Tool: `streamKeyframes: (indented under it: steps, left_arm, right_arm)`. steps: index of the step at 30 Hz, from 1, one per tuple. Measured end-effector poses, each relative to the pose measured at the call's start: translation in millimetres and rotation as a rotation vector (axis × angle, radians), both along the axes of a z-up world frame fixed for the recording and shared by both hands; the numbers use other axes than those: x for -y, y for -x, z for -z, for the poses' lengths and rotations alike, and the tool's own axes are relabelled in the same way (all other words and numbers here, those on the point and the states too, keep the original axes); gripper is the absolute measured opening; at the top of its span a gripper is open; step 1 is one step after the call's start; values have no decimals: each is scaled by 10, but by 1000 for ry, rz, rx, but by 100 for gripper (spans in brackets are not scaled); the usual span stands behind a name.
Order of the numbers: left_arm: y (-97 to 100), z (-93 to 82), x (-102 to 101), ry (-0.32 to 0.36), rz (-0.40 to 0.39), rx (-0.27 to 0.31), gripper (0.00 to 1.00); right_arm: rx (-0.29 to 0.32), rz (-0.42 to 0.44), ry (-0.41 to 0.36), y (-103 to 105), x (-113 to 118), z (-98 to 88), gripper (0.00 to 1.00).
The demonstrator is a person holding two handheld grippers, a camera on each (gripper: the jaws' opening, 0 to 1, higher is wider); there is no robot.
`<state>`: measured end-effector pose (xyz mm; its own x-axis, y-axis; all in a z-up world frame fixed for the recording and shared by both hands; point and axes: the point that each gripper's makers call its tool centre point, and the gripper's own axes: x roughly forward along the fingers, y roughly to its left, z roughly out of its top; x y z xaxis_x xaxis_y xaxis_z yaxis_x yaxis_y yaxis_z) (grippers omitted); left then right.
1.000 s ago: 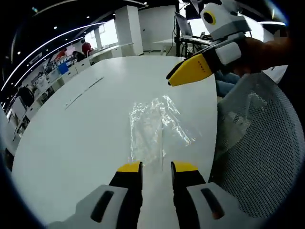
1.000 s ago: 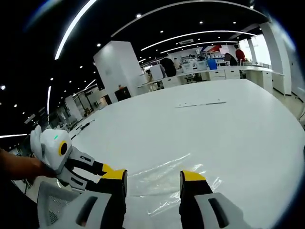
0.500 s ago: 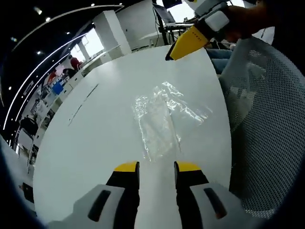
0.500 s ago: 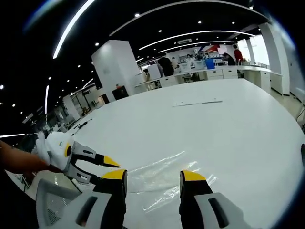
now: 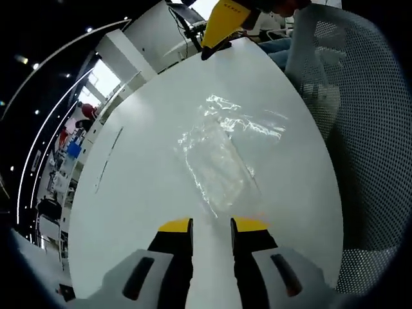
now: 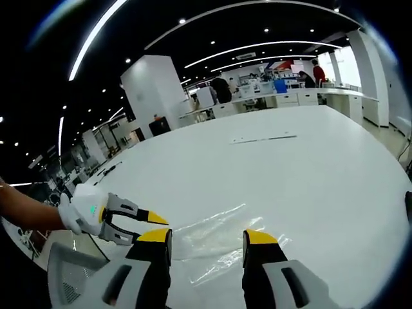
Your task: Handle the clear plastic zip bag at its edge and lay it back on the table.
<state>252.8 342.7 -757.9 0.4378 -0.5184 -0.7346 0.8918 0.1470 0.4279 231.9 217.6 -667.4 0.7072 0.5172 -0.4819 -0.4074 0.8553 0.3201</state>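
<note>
Presently: bag (image 5: 222, 154), clear, crinkled, glinting, flat on my white table (image 5: 141, 193) close to its edge, beside a mesh chair (image 5: 367, 135). My left gripper (image 5: 211, 226), jaws apart, hovers just short of the bag's near end; in the right gripper view it comes in from the left (image 6: 158, 220). My right gripper (image 6: 207, 237), jaws apart, holds above the bag (image 6: 222, 241). Since a second ago, my left gripper has drawn back slightly and rolled; the bag lies unmoved.
</note>
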Motion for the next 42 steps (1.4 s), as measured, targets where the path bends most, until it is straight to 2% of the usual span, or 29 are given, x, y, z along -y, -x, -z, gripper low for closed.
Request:
streamKeyframes:
  steps: [8,12,17,19,20,22,32,35,42]
  left_arm:
    - [-11,-33,106,26,12,-4,10]
    - [4,-26,147,36,11,-11,1]
    - [11,-23,166,46,-3,-17,0]
    - [4,-39,163,63,-31,-26,0]
    - [1,-57,156,89,-73,-47,0]
    - [-1,-95,169,126,-104,-66,0]
    - [-15,-281,160,235,-215,-103,0]
    - [-10,-331,180,292,-266,-145,0]
    - [-28,-470,234,355,-303,-159,0]
  right_arm:
    - [0,1,2,-3,2,7,42]
    - [-2,-1,3,1,-5,14,42]
    - [-6,-7,8,20,-12,31,42]
    - [-7,-8,10,25,-10,33,42]
    - [-8,-7,9,25,-8,38,42]
    - [-11,-6,9,26,-7,49,42]
    - [-20,-6,6,30,-31,78,42]
    - [-28,-8,2,41,-42,93,42]
    - [-36,-5,-10,67,-48,97,42]
